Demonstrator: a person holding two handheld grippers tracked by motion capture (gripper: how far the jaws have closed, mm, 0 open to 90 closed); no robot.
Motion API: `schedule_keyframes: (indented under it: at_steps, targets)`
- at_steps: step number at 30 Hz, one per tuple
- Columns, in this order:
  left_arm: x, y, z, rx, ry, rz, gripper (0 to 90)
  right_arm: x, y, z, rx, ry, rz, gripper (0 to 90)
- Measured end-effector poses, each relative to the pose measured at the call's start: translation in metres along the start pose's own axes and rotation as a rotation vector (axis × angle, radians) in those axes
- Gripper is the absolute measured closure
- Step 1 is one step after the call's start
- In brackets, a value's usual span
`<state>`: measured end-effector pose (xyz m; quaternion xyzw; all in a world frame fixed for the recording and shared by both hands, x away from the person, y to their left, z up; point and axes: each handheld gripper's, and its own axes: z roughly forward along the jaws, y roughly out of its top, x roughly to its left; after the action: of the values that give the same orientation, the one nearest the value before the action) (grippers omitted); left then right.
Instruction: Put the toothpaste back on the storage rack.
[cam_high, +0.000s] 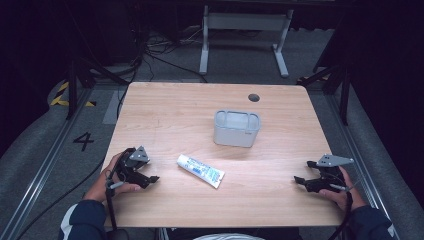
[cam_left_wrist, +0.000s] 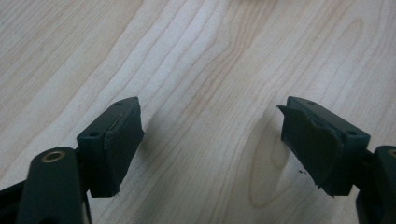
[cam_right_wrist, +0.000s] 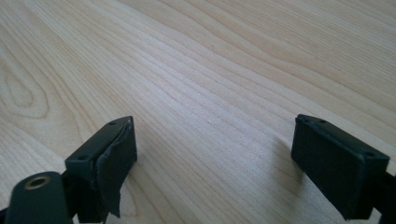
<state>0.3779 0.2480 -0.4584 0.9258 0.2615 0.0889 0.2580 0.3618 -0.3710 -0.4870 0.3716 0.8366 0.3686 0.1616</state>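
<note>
Looks light, soft and slippery, that tube (cam_high: 200, 171) at lower centre of frame; best pinched mid-body, with left gripper (cam_high: 141, 173) and right gripper (cam_high: 306, 171) both spread wide, empty

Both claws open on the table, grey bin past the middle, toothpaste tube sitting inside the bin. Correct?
Not quite. The tube is not inside the bin; the high view shows it lying flat on the table, nearer the person than the bin and apart from it. The rest holds: the left claw and right claw are both open with nothing between their jaws.
</note>
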Motion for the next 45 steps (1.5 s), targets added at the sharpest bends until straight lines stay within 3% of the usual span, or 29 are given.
schedule_keyframes:
  at_steps: [4, 9, 12, 16, 22, 30, 45]
  targets:
    - [-0.007, 0.015, -0.005, 0.028, 0.008, 0.073, 21.2, 0.0, 0.0, 0.0, 0.002, 0.001, 0.0, 14.1]
    - [-0.012, 0.035, -0.011, 0.001, 0.002, 0.123, 21.0, 0.0, 0.0, 0.0, 0.002, 0.001, 0.0, 14.0]
    - [-0.016, 0.046, -0.011, -0.008, -0.014, 0.156, 21.0, 0.0, 0.0, 0.0, 0.002, 0.001, 0.0, 14.0]
    - [-0.024, 0.062, -0.006, 0.018, -0.067, 0.203, 21.8, 0.0, 0.0, 0.0, 0.002, 0.001, 0.0, 14.0]
    - [-0.033, 0.082, 0.001, 0.028, -0.103, 0.26, 21.4, 0.0, 0.0, 0.0, 0.002, 0.001, 0.0, 14.0]
    - [-0.039, 0.108, 0.014, 0.036, -0.131, 0.31, 21.4, 0.0, 0.0, 0.0, 0.002, 0.001, 0.0, 14.0]
    - [-0.052, 0.134, 0.043, 0.071, -0.189, 0.372, 21.3, 0.0, 0.0, 0.0, 0.002, 0.001, 0.0, 14.0]
